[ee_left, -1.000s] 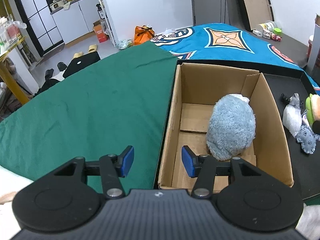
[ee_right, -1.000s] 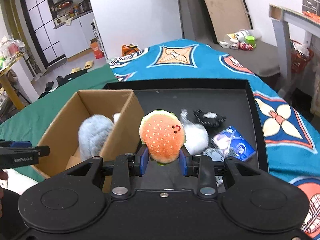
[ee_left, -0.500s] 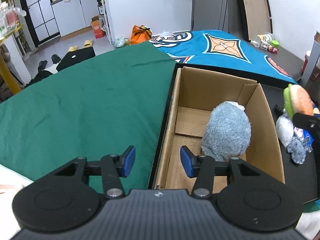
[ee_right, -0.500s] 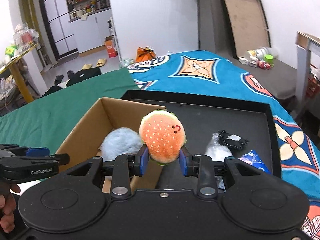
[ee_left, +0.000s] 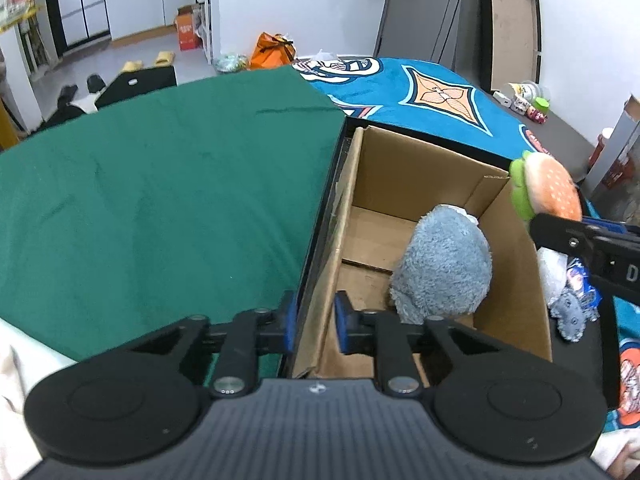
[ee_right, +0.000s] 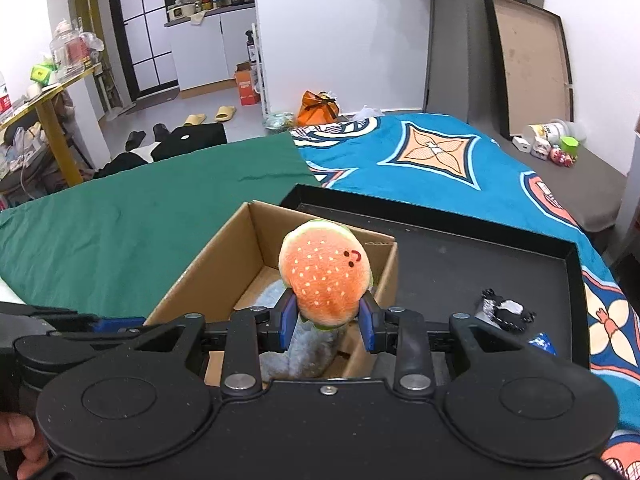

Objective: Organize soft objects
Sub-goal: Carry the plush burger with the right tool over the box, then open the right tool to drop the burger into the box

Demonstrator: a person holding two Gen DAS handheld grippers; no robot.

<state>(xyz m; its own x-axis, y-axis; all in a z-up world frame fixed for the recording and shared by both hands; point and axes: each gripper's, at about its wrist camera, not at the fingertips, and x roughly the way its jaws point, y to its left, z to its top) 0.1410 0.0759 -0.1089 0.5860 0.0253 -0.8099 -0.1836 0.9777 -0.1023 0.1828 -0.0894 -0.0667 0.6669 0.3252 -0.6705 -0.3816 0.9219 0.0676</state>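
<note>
Cardboard box [ee_left: 436, 216], left wall pinched by left gripper [ee_left: 313, 322] to steady it. Right gripper [ee_right: 327, 322] clenches burger plush [ee_right: 324, 276] above the box; grey plush [ee_left: 442, 266] already inside. Next: lower, release beside it.

The grey plush [ee_right: 308, 348] in the cardboard box [ee_right: 224, 256] is mostly hidden in the right wrist view, behind the burger plush [ee_right: 326, 276] and the right gripper [ee_right: 327, 322]. In the left wrist view the right gripper [ee_left: 592, 248] is cut off by the right edge and covers part of the white plush [ee_left: 552, 276] on the black tray [ee_left: 596, 344]. The print on the blue packet [ee_left: 580, 280] is too small to read. The box's near wall sits behind the left gripper [ee_left: 315, 322].
</note>
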